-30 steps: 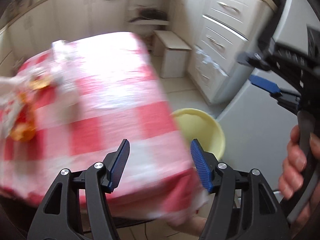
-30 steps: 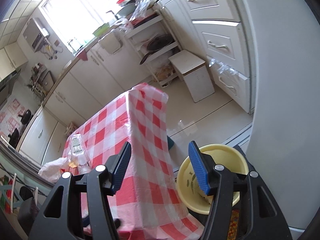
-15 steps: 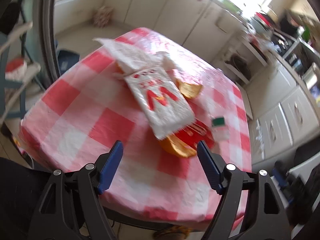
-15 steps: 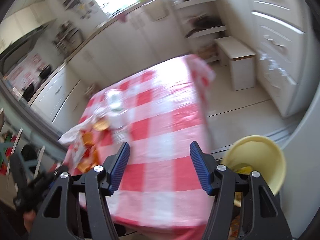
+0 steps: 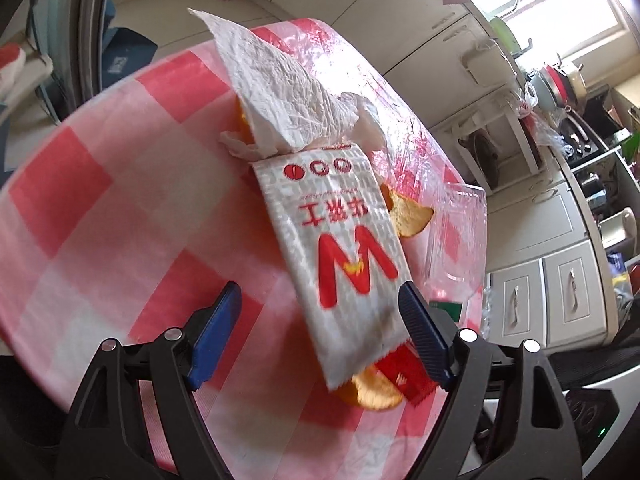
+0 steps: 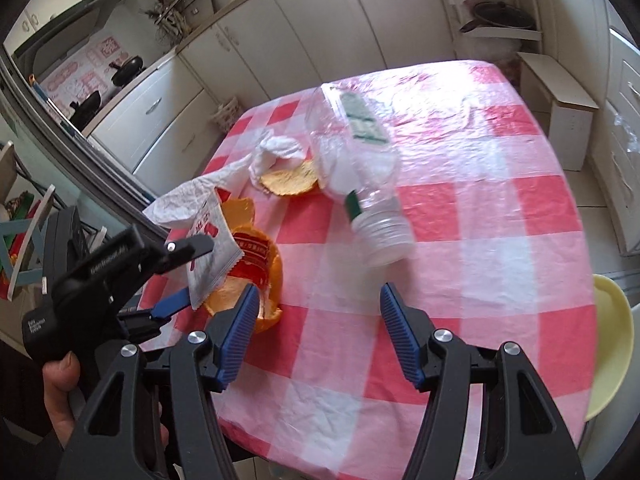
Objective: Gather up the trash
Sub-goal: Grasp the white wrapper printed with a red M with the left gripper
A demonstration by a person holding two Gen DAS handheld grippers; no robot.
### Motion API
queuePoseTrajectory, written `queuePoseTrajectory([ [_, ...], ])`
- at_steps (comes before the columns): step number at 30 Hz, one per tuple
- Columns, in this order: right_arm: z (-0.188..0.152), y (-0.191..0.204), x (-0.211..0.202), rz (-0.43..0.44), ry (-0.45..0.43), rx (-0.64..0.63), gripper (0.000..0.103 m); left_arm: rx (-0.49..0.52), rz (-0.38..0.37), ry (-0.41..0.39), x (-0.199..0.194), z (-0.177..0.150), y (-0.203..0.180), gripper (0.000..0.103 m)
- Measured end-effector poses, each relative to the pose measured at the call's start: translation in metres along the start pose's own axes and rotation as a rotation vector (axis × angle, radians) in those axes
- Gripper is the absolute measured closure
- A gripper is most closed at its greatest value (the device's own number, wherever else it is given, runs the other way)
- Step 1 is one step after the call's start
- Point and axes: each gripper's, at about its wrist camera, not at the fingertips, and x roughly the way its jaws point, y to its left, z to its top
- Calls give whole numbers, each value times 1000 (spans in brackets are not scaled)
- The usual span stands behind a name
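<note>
Trash lies heaped on the red-and-white checked tabletop (image 5: 120,208), and none of it is gripped yet; I judge this to be the approach to a first pick.

In the left wrist view, the left gripper (image 5: 320,336) hangs with its jaws wide apart and nothing between them, its right finger just beside the near end of a white paper sleeve (image 5: 340,248) printed with a red W. A crumpled paper napkin (image 5: 280,92) rests on the sleeve's far end, pieces of orange peel (image 5: 372,394) poke out from under it, and a red sachet (image 5: 404,378) lies at its near corner. A clear plastic bottle (image 5: 456,232) is only a faint shape beyond.

In the right wrist view, the right gripper (image 6: 316,336) also has its jaws apart and empty, above the checked cloth, with the peel just at its left finger. Here the bottle (image 6: 356,164) shows plainly, lying on its side with a green label. This view also shows the yellow bin (image 6: 612,340) at the tabletop's right edge, which the left camera misses, and the left gripper (image 6: 182,276) reaching at the sleeve from the side.

The next move probably calls for closing the left jaws squarely across the thin sleeve without dragging the loose peel along, then carrying it across to the bin.
</note>
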Motion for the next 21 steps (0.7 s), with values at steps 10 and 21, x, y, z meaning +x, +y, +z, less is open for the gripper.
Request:
queuePoseTrajectory([
  [10,2,9,35,-9,71,-29,42,-16,-63,2,5,18,-1,84],
  [21,9,28,55,-3,103,-94,36,185,-271,-199,-81,31,-53,87],
])
